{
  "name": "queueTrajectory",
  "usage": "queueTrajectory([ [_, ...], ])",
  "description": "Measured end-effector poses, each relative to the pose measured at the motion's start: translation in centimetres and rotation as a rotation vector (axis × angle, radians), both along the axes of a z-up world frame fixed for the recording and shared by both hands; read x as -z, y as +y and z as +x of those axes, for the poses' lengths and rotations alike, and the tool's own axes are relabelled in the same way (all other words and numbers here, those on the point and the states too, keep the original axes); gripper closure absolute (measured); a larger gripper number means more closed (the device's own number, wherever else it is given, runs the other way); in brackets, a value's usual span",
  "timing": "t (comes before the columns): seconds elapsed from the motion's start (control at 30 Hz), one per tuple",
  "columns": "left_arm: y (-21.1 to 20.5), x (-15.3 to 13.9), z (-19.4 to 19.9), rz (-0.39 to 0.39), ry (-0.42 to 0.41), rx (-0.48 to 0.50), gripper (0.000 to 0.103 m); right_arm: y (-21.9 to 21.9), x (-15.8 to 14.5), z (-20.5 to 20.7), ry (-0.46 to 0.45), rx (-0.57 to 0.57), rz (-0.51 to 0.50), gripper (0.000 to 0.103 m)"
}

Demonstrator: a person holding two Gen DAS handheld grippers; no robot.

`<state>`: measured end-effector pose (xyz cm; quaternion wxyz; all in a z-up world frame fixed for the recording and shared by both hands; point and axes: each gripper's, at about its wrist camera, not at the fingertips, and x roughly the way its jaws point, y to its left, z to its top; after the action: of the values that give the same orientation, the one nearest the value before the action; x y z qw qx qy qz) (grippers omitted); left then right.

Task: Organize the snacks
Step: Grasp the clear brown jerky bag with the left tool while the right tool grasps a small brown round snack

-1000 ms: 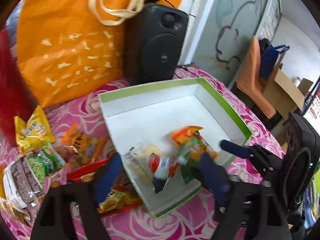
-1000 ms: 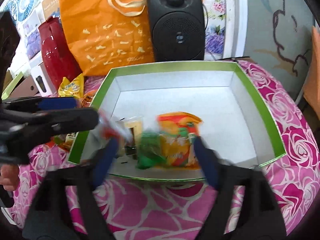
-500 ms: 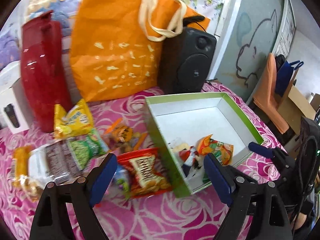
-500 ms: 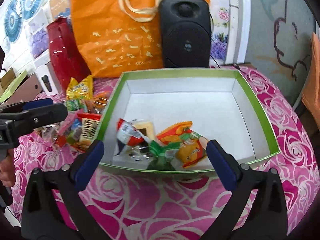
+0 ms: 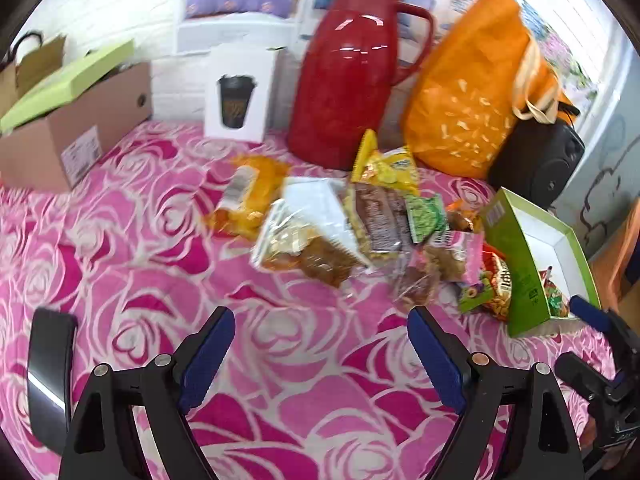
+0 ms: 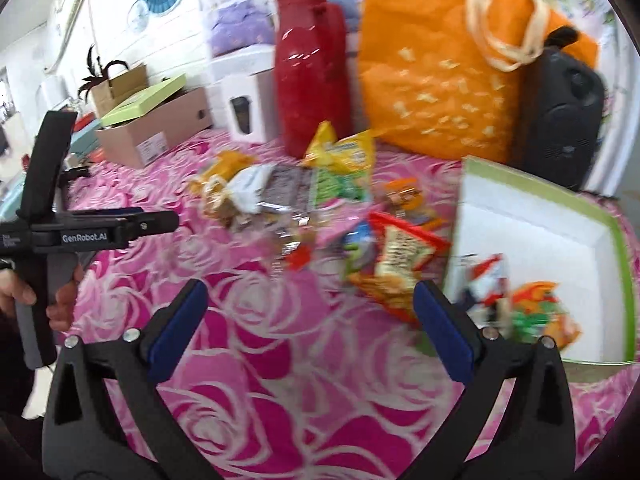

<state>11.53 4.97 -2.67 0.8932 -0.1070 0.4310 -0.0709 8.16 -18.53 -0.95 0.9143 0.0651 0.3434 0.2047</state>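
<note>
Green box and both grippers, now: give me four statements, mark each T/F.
1. The green box already holds a few snack packets. True.
2. The left gripper is shut on a packet. False: open, nothing between its fingers.
3. The red jug lies on its side. False: it stands upright.
4. The right gripper is open and empty. True.
</note>
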Motion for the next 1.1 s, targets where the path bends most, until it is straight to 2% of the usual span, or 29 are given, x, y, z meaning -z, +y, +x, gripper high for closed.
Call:
queueTrajectory([
  [0.03,0.5,0.2,-0.1,-0.008,0.006,-0.005,0.014,0.5,0.2,0.6,0.015,-0.016,0.016,0.006],
  [0.1,1.0,0.5,-0.3,-0.023,0.012,-0.006,0.014,2.3,1.1,2.0,0.045,-0.063,0.004,0.029],
  [0.13,1.2,0.6,-0.2,-0.034,0.015,-0.005,0.014,3.0,1.4,2.6,0.053,-0.076,-0.017,0.032],
  [0.27,1.7,1.1,0.3,-0.076,0.022,0.010,0.019,5.3,3.5,5.6,0.105,-0.103,-0.077,0.040],
  [0.57,1.4,3.3,5.3,-0.204,0.079,-0.053,0.021,5.2,5.5,9.4,0.141,-0.049,-0.068,0.042],
  [0.67,0.7,4.0,6.9,-0.191,0.099,-0.068,0.021,5.3,6.0,9.9,0.159,-0.052,-0.057,0.067],
  [0.73,0.3,4.4,7.8,-0.178,0.106,-0.071,0.022,5.2,5.9,9.7,0.170,-0.057,-0.044,0.073],
  [0.77,0.2,4.6,8.1,-0.168,0.109,-0.074,0.023,5.2,5.8,9.5,0.177,-0.057,-0.045,0.079],
  [0.8,0.0,4.8,8.5,-0.157,0.112,-0.074,0.025,5.1,5.6,9.1,0.188,-0.055,-0.043,0.084],
  [0.83,-0.2,5.1,8.9,-0.147,0.120,-0.070,0.033,4.9,5.4,8.6,0.193,-0.056,-0.032,0.087],
  [0.87,-0.3,5.4,9.1,-0.151,0.125,-0.061,0.036,4.8,5.3,8.1,0.196,-0.057,-0.023,0.094],
  [0.9,-0.4,5.6,9.3,-0.153,0.128,-0.055,0.038,4.7,5.3,7.4,0.199,-0.055,-0.020,0.094],
  [0.97,-0.9,5.8,9.5,-0.151,0.130,-0.027,0.058,4.6,5.5,6.7,0.204,-0.061,-0.008,0.094],
  [1.07,-1.5,5.5,9.2,-0.111,0.125,0.007,0.059,4.7,5.7,6.3,0.186,-0.067,-0.020,0.092],
  [1.1,-1.6,5.3,9.0,-0.107,0.126,0.014,0.059,4.7,5.7,6.5,0.181,-0.061,-0.030,0.083],
])
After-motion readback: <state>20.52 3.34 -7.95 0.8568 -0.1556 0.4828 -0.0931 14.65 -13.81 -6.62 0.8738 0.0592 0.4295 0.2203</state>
